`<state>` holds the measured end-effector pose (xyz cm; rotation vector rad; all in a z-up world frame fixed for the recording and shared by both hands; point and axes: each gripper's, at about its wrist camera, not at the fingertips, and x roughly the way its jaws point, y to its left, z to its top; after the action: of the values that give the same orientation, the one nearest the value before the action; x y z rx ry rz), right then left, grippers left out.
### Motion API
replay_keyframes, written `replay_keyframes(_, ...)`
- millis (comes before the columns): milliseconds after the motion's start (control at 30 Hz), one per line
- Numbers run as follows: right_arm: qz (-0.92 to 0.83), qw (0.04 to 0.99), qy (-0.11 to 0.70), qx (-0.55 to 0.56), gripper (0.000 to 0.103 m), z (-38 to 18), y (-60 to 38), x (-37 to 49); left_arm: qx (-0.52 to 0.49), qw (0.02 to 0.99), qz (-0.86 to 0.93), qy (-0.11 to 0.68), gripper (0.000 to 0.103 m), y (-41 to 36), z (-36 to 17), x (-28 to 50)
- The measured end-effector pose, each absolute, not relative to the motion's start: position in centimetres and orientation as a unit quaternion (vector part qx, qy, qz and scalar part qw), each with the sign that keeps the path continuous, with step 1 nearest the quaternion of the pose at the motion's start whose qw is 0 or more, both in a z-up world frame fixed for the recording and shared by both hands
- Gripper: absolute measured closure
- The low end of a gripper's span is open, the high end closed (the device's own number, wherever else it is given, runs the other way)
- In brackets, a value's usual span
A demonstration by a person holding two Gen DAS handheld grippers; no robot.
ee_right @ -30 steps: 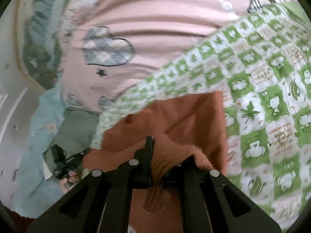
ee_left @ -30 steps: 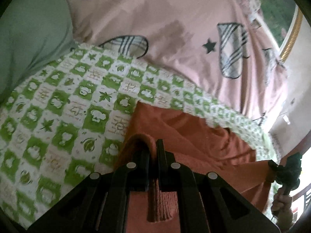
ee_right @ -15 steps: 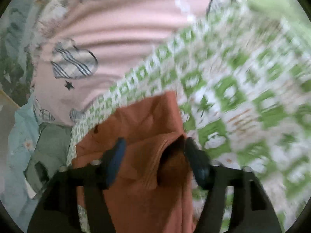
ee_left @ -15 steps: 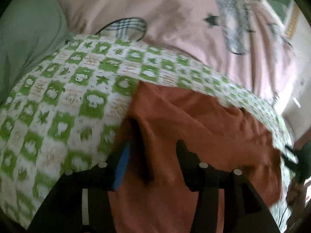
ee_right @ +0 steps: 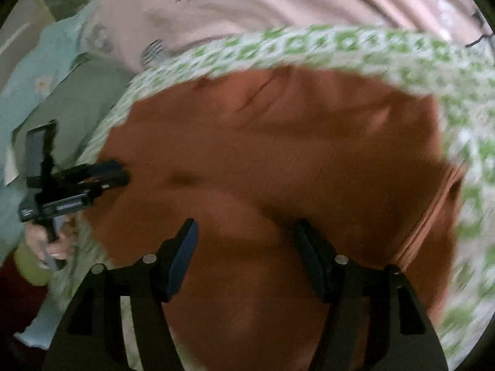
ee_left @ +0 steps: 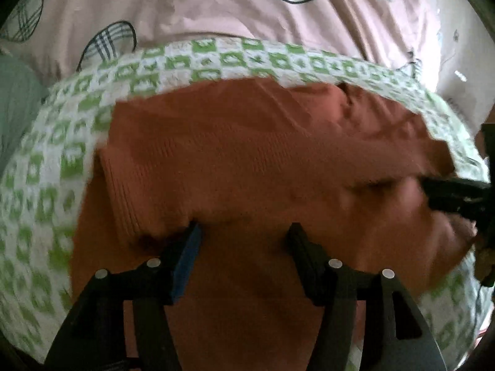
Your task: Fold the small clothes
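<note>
both claws (ee_left: 244, 232) (ee_right: 246, 228) spread wide, holding nothing | orange top (ee_left: 263, 154) folded on checked cloth (ee_left: 55, 160) | I'd smooth wrinkles before regripping

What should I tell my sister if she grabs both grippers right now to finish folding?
Left gripper: open, holding nothing, fingers just above the orange top.
Right gripper: open, empty too, over the same top.
The top lies on the green checked cloth, with the pink blanket behind it.
Done: one fold looks made, since a ribbed edge lies doubled over on top at the left.
Left: check the fold is flat, then probably fold it once more and smooth it. The pictures are blurry, so look first before grabbing.
</note>
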<state>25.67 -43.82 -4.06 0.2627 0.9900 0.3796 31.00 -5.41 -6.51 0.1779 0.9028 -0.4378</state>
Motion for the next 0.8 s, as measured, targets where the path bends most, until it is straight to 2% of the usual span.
replay_keyframes(133, 0.070, 0.880, 0.449, 0.138, 0.038, -2.8, -47.6, 28.6, 0.073, 0.889, -0.147, 0.428, 0.043, -3.9, -5.4, 36.1)
replay_keyframes(267, 0.028, 0.887, 0.405, 0.220, 0.038, -1.6, -52.3, 28.0, -0.060, 0.891, -0.116, 0.434, 0.045, 1.0, -3.6, 39.2)
replay_keyframes(367, 0.010, 0.888, 0.397, 0.234, 0.038, -1.2, -53.1, 26.5, -0.095, 0.901, -0.066, 0.417, 0.043, 3.5, -3.1, 38.6)
replay_keyframes(533, 0.029, 0.881, 0.387, 0.272, 0.037, -1.6, -52.4, 22.9, -0.139, 0.894, -0.073, 0.419, 0.043, 5.9, -4.0, 34.3)
replay_keyframes(800, 0.061, 0.863, 0.381, 0.326, 0.033, -2.2, -50.0, 16.2, -0.190, 0.873, -0.117, 0.435, 0.042, 6.6, -6.2, 23.4)
